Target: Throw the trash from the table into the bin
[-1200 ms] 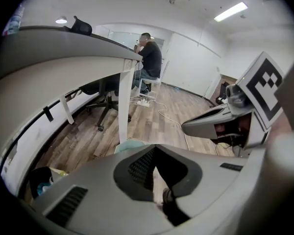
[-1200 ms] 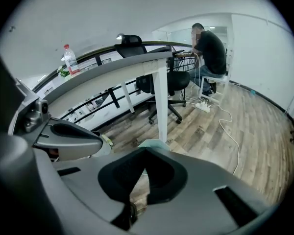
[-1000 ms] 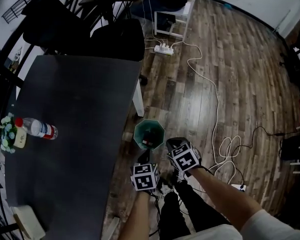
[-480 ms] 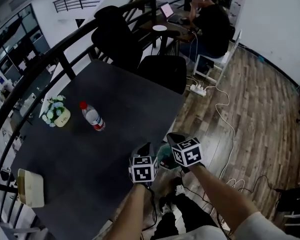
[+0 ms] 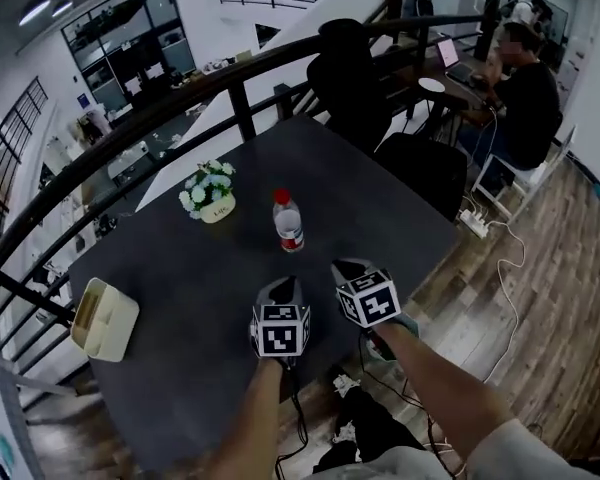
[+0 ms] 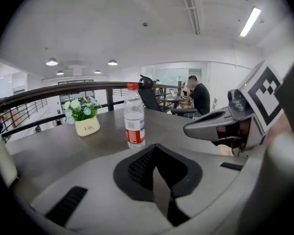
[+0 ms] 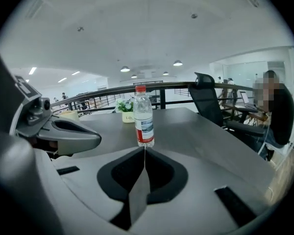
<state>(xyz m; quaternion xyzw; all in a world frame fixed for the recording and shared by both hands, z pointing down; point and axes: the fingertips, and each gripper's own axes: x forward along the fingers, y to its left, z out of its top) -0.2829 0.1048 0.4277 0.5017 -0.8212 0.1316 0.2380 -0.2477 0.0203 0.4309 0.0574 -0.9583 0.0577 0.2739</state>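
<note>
A clear plastic bottle (image 5: 288,224) with a red cap and red label stands upright on the dark table (image 5: 180,288); it also shows as the bottle (image 6: 134,116) in the left gripper view and the bottle (image 7: 143,116) in the right gripper view. My left gripper (image 5: 283,288) and right gripper (image 5: 348,268) hover side by side over the table's near edge, pointing at the bottle and short of it. The left gripper's (image 6: 156,147) jaws are shut and empty. The right gripper's (image 7: 145,149) jaws have just been opening by a sliver; only a thin seam shows and nothing lies between them. No bin is in view.
A small pot of white flowers (image 5: 212,200) stands behind and left of the bottle. A beige box (image 5: 105,318) lies at the table's left end. A dark railing (image 5: 180,103) runs behind the table. A black chair (image 5: 355,78) and a seated person (image 5: 525,88) are at the far right.
Both grippers have risen from beside the green bin on the floor to above the table's near edge. The head view has swung up from the floor to the tabletop.
</note>
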